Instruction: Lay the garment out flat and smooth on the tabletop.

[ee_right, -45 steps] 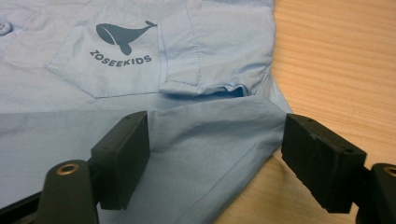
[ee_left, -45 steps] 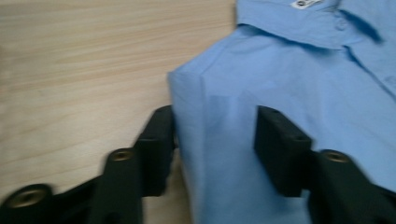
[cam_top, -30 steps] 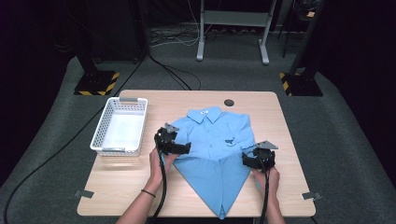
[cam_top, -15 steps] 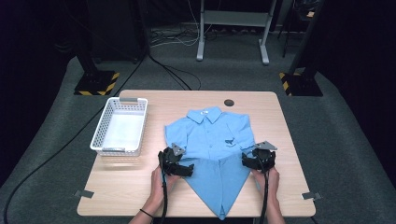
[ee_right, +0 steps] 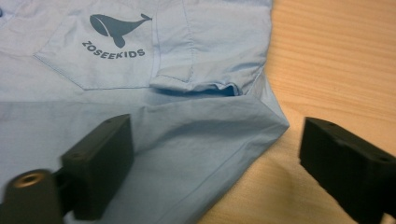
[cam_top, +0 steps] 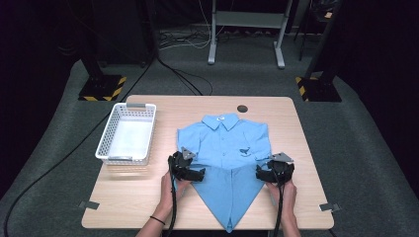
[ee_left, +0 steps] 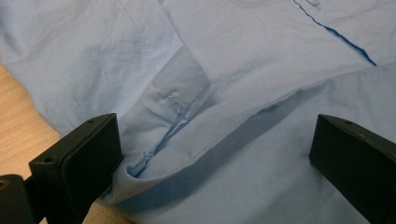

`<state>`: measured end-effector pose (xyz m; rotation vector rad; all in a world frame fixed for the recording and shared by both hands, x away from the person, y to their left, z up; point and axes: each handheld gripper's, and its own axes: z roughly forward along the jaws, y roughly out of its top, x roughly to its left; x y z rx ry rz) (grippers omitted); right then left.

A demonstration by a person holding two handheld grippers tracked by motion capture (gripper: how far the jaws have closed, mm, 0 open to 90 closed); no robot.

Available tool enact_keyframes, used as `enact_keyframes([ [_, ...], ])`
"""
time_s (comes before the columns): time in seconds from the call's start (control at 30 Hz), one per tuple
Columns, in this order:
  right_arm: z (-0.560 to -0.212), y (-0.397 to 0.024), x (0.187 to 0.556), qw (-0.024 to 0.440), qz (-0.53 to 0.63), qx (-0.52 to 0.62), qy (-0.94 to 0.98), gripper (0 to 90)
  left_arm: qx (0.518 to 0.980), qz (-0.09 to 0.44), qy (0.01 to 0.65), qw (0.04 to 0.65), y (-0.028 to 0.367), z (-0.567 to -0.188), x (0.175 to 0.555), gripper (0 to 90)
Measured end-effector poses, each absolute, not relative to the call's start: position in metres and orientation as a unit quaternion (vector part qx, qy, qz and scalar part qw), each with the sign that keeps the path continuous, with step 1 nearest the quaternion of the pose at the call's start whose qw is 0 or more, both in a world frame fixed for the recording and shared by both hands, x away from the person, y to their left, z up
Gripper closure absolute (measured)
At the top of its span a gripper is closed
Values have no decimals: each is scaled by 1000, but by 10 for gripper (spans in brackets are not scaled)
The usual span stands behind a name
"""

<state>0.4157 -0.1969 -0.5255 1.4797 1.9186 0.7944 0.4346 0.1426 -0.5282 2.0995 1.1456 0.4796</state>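
A light blue child's shirt lies front up on the wooden table, its lower part folded in to a point near the front edge. My left gripper rests at the shirt's left fold. In the left gripper view its jaws stand open over a sleeve cuff and the folded hem. My right gripper sits at the right fold. Its jaws have just been opening and stand open, with the shirt's folded corner lying loose between them. A whale print marks the chest pocket.
A white plastic basket stands on the left of the table, with nothing in it. A dark round hole sits near the table's far edge. Cables and metal stand legs lie on the floor beyond.
My left gripper has slid down the shirt's left edge toward the person, from the sleeve to the fold. The right gripper stayed where it was and its jaws widened.
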Motion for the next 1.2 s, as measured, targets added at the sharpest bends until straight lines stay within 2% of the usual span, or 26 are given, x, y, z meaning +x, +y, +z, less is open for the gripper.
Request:
enact_keyframes([
  [0.03, -525, -198, 417, 278, 297, 553, 727, 0, 808, 185, 441, 344, 142, -528, 435, 19],
  [0.27, -515, -200, 429, 266, 317, 540, 733, 1, 808, 185, 442, 344, 142, -528, 435, 20],
  [0.4, -502, -193, 448, 261, 311, 526, 747, 0, 808, 185, 442, 344, 142, -528, 435, 20],
  [0.57, -496, -183, 480, 225, 287, 531, 765, 0, 808, 185, 442, 344, 142, -528, 435, 20],
  [0.67, -496, -178, 490, 216, 278, 530, 772, 44, 807, 185, 442, 344, 142, -528, 435, 20],
  [0.7, -497, -176, 494, 211, 273, 529, 775, 74, 808, 185, 442, 344, 142, -528, 435, 20],
  [0.73, -500, -172, 499, 213, 261, 523, 783, 201, 808, 185, 442, 344, 142, -528, 435, 21],
  [0.8, -503, -169, 502, 215, 243, 523, 788, 307, 808, 185, 442, 344, 142, -528, 435, 21],
  [0.87, -504, -168, 503, 212, 241, 524, 789, 342, 807, 185, 442, 344, 143, -528, 435, 22],
  [0.9, -504, -170, 502, 213, 245, 525, 787, 443, 807, 185, 442, 344, 143, -528, 435, 22],
  [0.93, -504, -170, 502, 213, 245, 525, 787, 443, 807, 185, 442, 344, 143, -528, 435, 22],
  [0.97, -502, -171, 502, 223, 233, 525, 787, 536, 807, 185, 442, 345, 143, -528, 435, 23],
  [1.13, -501, -174, 502, 221, 234, 522, 790, 741, 807, 186, 443, 345, 143, -528, 435, 25],
  [1.2, -502, -172, 501, 249, 216, 511, 794, 800, 807, 186, 443, 345, 143, -528, 435, 27],
])
